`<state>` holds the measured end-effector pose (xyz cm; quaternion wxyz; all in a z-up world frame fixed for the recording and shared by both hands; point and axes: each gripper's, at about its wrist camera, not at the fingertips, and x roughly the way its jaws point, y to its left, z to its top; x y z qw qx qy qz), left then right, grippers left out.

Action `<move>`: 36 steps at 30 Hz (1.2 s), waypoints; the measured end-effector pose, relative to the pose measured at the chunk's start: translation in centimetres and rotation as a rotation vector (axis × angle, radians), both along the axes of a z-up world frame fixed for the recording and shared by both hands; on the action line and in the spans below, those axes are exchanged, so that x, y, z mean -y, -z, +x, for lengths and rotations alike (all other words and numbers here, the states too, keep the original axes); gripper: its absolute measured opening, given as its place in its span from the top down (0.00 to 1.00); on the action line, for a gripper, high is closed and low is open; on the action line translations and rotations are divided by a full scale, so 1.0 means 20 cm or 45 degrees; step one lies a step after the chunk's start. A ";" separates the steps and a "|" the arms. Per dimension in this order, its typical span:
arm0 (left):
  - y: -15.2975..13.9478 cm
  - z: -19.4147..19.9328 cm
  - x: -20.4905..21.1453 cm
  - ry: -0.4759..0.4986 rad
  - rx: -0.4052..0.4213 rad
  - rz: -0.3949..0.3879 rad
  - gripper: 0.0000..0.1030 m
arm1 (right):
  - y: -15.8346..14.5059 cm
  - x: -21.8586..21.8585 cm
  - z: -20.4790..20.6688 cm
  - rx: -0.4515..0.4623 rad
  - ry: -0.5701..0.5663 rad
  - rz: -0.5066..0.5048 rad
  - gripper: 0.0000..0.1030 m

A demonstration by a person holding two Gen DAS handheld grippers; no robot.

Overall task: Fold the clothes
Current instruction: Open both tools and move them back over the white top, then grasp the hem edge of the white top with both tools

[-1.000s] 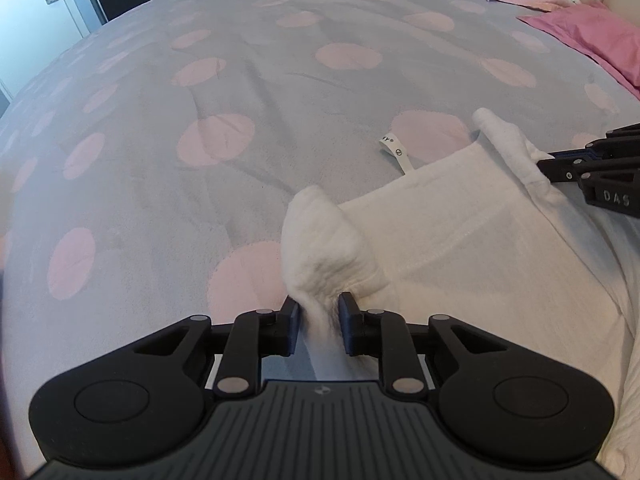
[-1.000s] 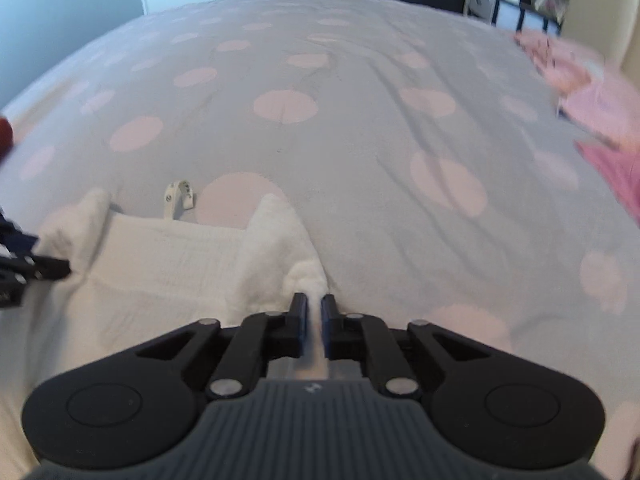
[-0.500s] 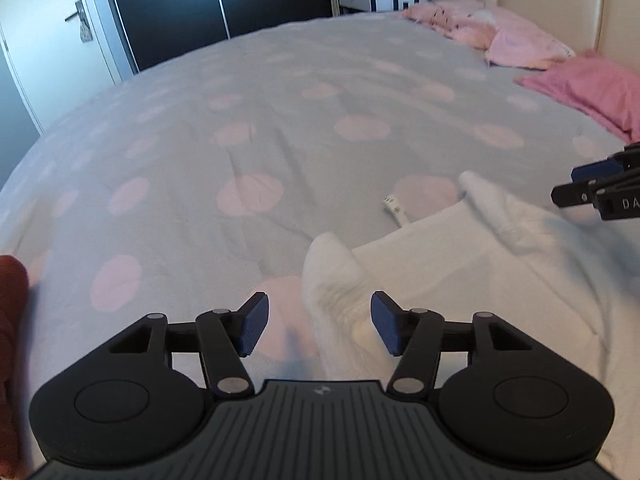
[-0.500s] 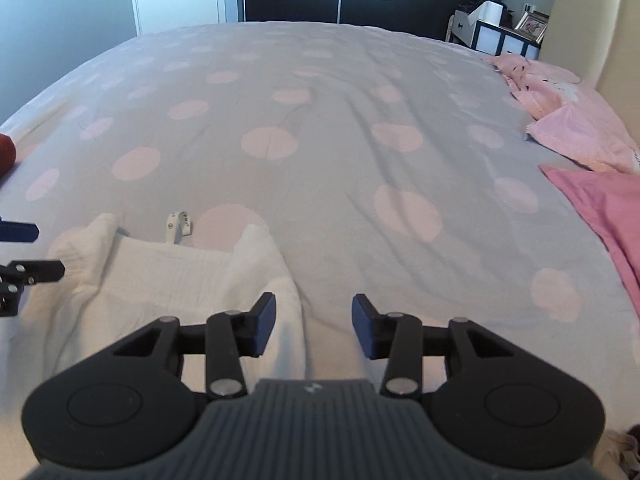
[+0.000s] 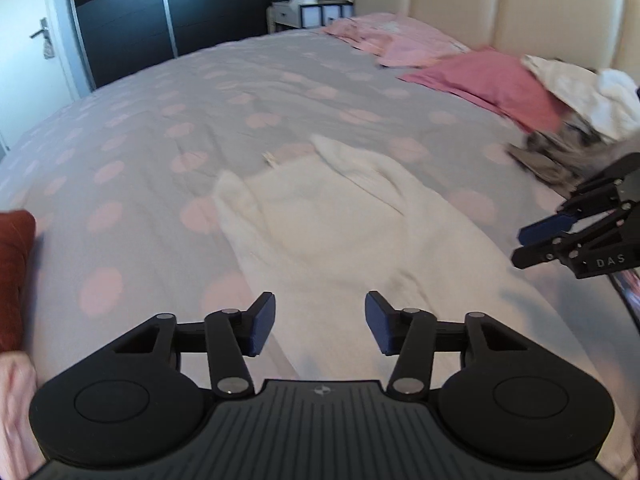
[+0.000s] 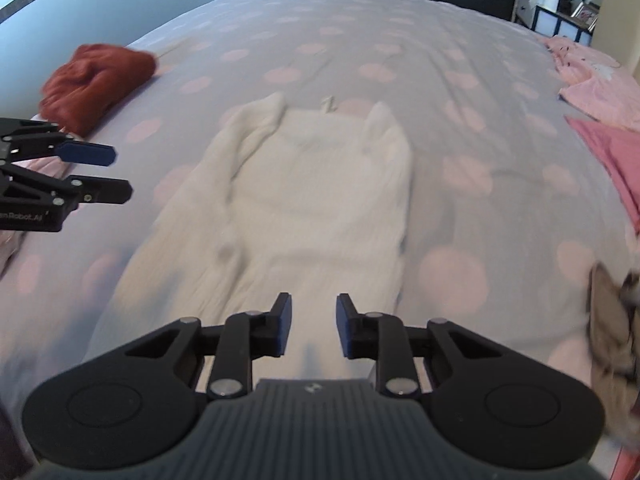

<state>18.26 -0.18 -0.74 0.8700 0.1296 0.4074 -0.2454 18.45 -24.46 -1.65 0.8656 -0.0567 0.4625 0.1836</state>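
White knitted sweater lies flat on the grey pink-dotted bed. Left tongs and right tongs both released, jaws just narrowing on nothing.

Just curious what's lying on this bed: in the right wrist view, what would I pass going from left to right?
Crumpled rust-red knitted garment → flat white knit sweater → pink clothes at the right edge.

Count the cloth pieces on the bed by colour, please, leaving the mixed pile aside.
White garment: 1
Rust-red garment: 1
Dark pink cloth: 1
Light pink cloths: at least 1; their edges are too blurred to separate
Total: at least 4
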 end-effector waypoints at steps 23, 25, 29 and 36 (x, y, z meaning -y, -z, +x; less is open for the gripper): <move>0.47 -1.25 0.22 0.366 -0.353 0.041 0.72 | 0.41 -0.23 -1.28 -0.330 -0.328 0.015 0.93; 0.45 -1.28 0.22 0.399 -0.325 0.042 0.72 | 0.41 -0.25 -1.34 -0.324 -0.369 -0.011 0.92; 0.39 -1.33 0.20 0.413 -0.259 0.042 0.69 | 0.36 -0.26 -1.39 -0.264 -0.415 -0.023 0.89; 0.32 -1.42 0.16 0.462 -0.089 0.182 0.54 | 0.27 -0.25 -1.44 -0.109 -0.493 -0.122 0.84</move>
